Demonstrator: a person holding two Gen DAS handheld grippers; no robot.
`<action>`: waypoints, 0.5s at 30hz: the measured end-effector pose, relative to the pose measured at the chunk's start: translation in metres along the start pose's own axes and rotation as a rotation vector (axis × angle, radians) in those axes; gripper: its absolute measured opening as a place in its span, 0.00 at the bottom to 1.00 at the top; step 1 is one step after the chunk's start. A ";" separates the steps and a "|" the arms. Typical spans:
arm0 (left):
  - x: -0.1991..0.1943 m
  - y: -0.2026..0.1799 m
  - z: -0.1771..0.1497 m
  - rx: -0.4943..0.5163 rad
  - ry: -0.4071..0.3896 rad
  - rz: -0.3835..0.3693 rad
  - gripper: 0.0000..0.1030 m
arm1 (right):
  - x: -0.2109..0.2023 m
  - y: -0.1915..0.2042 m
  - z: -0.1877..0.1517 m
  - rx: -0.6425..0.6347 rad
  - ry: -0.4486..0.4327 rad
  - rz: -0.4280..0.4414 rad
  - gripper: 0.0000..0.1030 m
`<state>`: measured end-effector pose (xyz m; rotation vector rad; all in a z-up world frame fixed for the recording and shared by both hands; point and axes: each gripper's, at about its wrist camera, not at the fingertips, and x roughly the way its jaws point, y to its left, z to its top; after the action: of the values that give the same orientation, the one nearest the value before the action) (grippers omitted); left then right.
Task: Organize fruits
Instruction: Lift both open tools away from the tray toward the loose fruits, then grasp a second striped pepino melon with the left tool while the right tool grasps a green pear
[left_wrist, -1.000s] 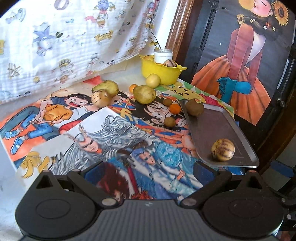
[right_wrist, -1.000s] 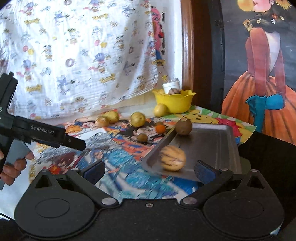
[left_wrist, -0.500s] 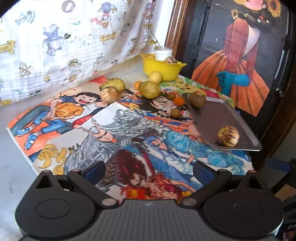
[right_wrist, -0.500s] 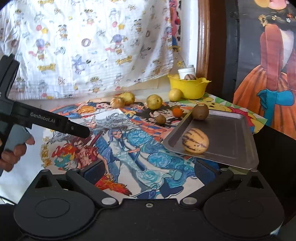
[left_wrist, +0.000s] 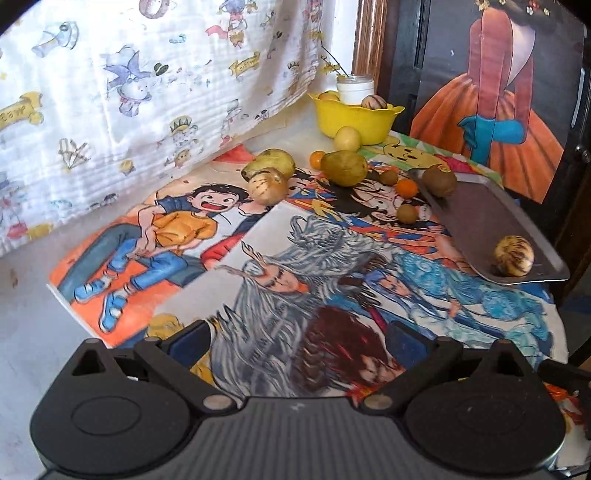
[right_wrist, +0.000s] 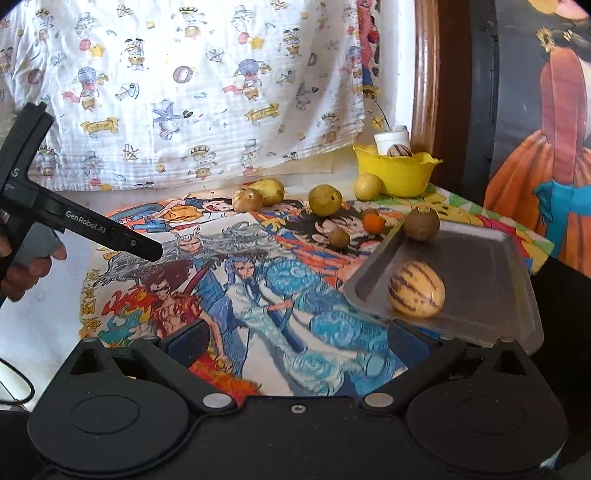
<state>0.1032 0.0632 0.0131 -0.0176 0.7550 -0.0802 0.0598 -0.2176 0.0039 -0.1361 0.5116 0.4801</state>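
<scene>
The loose fruit lies up the desk (left_wrist: 33, 332) from me: a green pear (left_wrist: 343, 168) at about 12 o'clock from my left fingers (left_wrist: 295, 341), its long axis running across my view, well apart from the tips. From my right fingers (right_wrist: 295, 341) the striped melon (right_wrist: 415, 288) sits close at 1 o'clock on the grey tray (right_wrist: 491, 266). I judge my left hand goes for the pear. Both pairs of fingers are spread wide, holding and touching nothing.
</scene>
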 end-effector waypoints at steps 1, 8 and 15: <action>0.002 0.001 0.004 0.009 0.000 -0.001 1.00 | 0.003 -0.001 0.004 -0.018 -0.004 -0.002 1.00; 0.019 0.007 0.030 0.050 -0.012 -0.002 1.00 | 0.021 -0.014 0.051 -0.172 -0.038 0.005 0.99; 0.038 0.020 0.061 0.039 -0.074 0.000 1.00 | 0.047 -0.038 0.105 -0.298 -0.080 0.115 0.99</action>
<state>0.1744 0.0792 0.0308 0.0163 0.6789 -0.0935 0.1596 -0.2065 0.0721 -0.3729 0.3685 0.6702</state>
